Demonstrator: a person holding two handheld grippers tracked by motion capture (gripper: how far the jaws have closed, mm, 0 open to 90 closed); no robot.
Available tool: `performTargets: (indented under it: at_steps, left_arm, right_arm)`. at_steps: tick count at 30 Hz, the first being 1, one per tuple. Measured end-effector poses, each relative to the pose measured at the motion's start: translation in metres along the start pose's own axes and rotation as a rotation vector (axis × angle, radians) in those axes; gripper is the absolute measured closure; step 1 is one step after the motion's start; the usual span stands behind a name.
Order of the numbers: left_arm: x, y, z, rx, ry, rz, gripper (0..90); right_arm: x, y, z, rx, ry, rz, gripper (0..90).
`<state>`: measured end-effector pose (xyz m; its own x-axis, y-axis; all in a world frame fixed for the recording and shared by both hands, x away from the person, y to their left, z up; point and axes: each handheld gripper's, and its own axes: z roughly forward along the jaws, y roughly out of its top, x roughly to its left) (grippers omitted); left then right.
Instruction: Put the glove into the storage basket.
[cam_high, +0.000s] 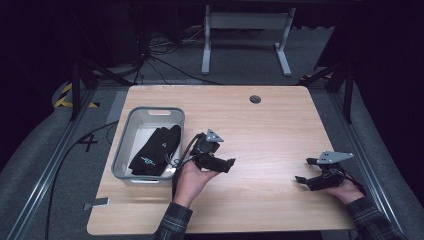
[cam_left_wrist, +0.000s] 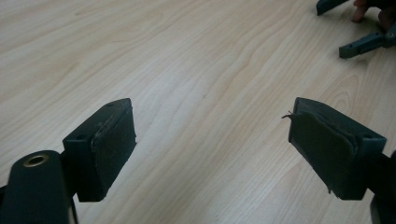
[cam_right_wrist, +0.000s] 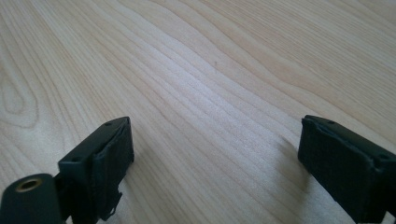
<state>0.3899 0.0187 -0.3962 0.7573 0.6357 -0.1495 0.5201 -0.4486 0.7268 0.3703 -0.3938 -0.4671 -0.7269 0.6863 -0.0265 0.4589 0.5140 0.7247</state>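
Note:
My left gripper is held just right of the grey bin, above the wooden table. Its own view shows the left gripper open, jaws wide apart with only bare wood between the pads. A black garment lies inside the bin. My right gripper rests low near the table's right front; the right gripper stands open too, nothing between its pads. The right gripper's jaw tips appear far off in the left gripper view.
The table has a round cable hole near its back edge. A small grey object lies on the floor by the front left corner. Another desk's white legs stand behind the table.

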Motion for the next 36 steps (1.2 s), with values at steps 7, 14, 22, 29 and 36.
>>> performTargets:
  at_steps: [7,14,22,29,36]
  left_arm:
    - [-0.016,-0.005,0.018,0.022,-0.004,0.034,14.7]
    - [-0.034,-0.011,0.041,0.029,-0.012,0.083,14.8]
    - [-0.047,-0.018,0.067,0.072,-0.018,0.123,14.7]
    - [-0.050,-0.028,0.080,0.090,0.010,0.141,14.2]
    - [-0.054,-0.032,0.089,0.082,0.010,0.180,8.2]
  right_arm:
    - [0.000,0.000,0.000,0.000,0.000,0.000,11.0]
    - [0.000,0.000,0.000,0.000,0.000,0.000,11.0]
    - [0.000,0.000,0.000,0.000,0.000,0.000,11.0]
    - [0.000,0.000,0.000,0.000,0.001,0.000,10.9]
    - [0.000,0.000,0.000,0.000,0.002,-0.001,10.8]
